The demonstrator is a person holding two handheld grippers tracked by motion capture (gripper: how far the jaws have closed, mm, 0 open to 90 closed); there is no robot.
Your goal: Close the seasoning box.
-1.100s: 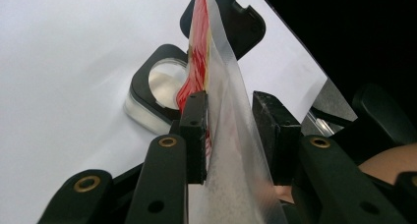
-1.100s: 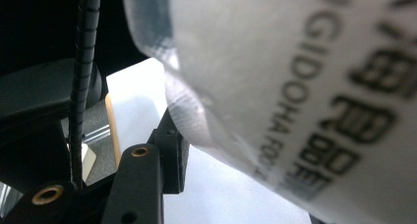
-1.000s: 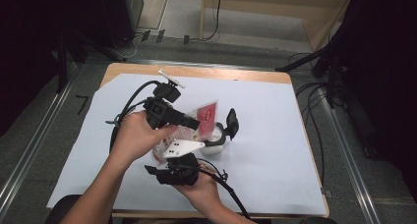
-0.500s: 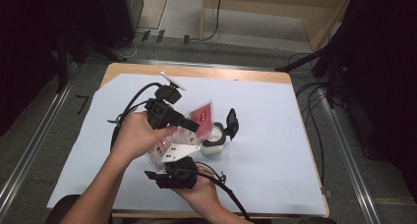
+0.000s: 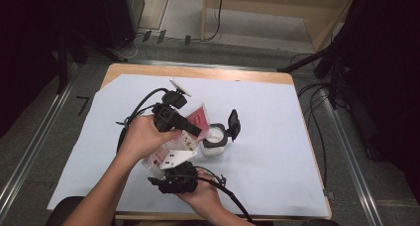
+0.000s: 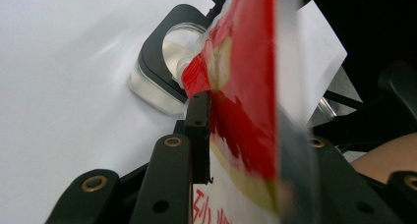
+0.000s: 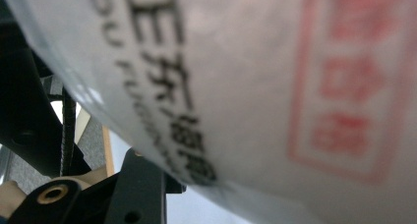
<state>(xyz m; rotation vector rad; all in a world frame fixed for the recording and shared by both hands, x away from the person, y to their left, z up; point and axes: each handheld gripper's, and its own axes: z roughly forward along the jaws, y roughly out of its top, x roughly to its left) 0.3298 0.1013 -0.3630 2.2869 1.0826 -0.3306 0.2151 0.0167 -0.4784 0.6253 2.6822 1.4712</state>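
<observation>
left claw (image 6: 246,135) grips red bag (image 6: 241,86) | left gripper view: bag mouth over jar (image 6: 162,71) | right claw (image 5: 171,174) grips bag base

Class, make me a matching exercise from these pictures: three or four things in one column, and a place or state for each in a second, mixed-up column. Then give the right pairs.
Things:
1. red and white bag
2. container
3. lid
4. white sheet

Places or states:
A. spread over the tabletop
B. flipped up and open
C. held between the left gripper and the right gripper, tipped toward the container
D. standing on the sheet, under the bag's upper end

Pairs: 1-C, 2-D, 3-B, 4-A
</observation>
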